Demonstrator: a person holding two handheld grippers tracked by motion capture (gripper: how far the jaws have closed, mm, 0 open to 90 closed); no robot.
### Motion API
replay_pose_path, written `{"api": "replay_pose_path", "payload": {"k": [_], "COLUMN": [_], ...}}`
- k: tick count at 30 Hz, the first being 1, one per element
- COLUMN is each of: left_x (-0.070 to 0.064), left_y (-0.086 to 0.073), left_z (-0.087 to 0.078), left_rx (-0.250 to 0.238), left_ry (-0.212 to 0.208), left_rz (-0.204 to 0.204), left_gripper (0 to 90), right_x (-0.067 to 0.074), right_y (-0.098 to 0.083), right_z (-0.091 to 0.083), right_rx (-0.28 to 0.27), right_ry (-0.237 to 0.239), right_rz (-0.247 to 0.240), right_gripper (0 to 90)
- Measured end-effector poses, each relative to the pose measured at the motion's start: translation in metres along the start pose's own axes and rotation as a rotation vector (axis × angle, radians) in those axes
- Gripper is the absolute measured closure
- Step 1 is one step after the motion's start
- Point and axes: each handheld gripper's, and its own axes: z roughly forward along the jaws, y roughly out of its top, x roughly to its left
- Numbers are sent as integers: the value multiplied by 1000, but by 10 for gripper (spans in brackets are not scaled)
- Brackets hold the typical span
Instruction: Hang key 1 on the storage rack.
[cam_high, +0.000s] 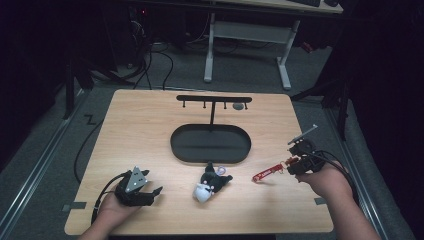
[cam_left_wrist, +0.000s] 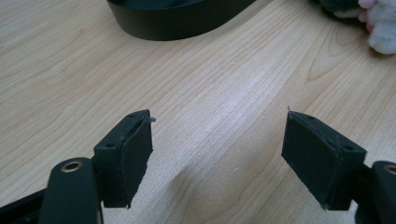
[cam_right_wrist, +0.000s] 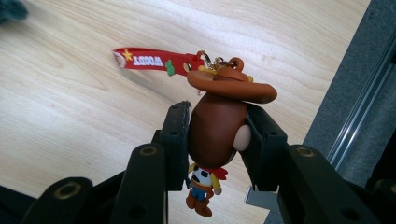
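Cowboy keychain figure (cam_right_wrist: 215, 130) clamped between right tongs (cam_right_wrist: 215, 135), red strap (cam_right_wrist: 144, 60) trailing beyond

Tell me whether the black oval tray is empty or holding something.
Empty. In the high view the black oval tray shows only its bare dark floor; the plush toy lies on the table just outside its near rim.
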Motion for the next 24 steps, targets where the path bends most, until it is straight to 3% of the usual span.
{"api": "replay_pose_path", "payload": {"k": [24], "left_x": [-1], "left_y": [1], "left_z": [0], "left_rx": [-1], "left_ry": [-6], "left_rz": [6], "left_gripper": [247], "right_x": [19], "right_y": [23], "right_z": [-38], "right_rx": [-46], "right_ry": [-22], "right_rz": [-57], "right_gripper": [644]}}
